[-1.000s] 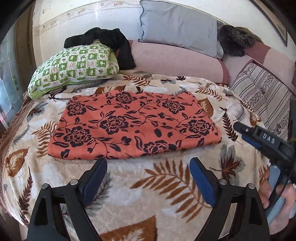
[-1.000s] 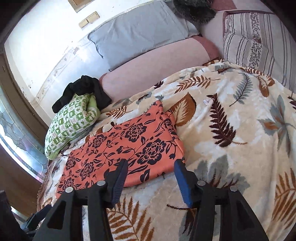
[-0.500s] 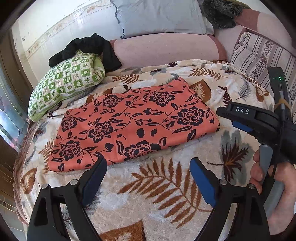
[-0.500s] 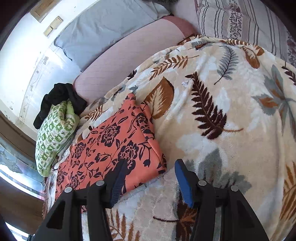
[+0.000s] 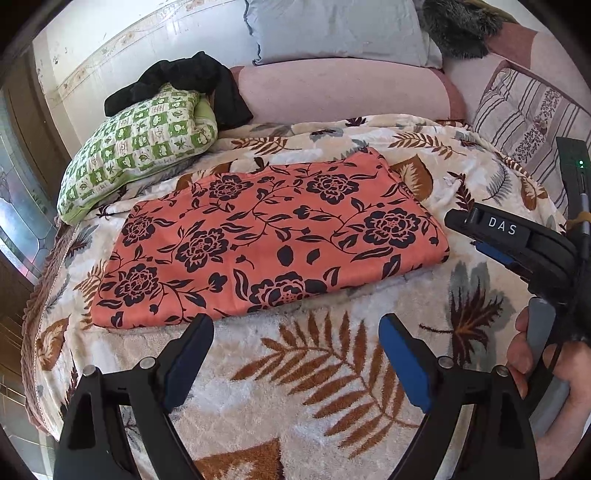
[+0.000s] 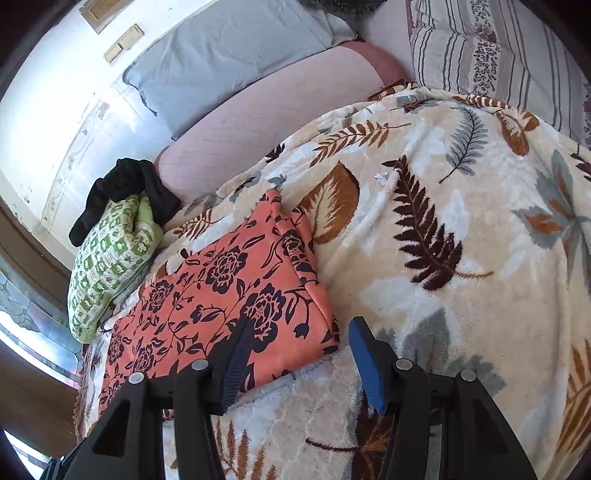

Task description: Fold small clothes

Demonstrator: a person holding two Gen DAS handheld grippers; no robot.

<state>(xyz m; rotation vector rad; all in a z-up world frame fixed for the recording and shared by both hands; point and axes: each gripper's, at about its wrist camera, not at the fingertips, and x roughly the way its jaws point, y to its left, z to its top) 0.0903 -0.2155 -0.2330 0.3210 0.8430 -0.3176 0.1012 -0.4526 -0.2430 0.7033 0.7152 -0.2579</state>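
Observation:
An orange cloth with dark flowers [image 5: 266, 236] lies flat and folded into a rectangle on the leaf-patterned blanket [image 5: 332, 369]. My left gripper [image 5: 295, 343] is open and empty, just in front of the cloth's near edge. My right gripper [image 6: 299, 347] is open and empty at the cloth's near right corner [image 6: 325, 332]. Its left finger is over the cloth and its right finger is over the blanket. The right gripper also shows in the left wrist view [image 5: 480, 236], at the cloth's right edge.
A green checked pillow [image 5: 140, 147] with a black garment [image 5: 192, 81] on it lies behind the cloth at the left. A pink bolster [image 5: 343, 92], a grey pillow [image 5: 340, 29] and a striped cushion [image 5: 524, 122] line the back and right.
My right gripper has moved down and in to the cloth's right corner, its left finger now over the cloth. My left gripper has shifted slightly; both stay open.

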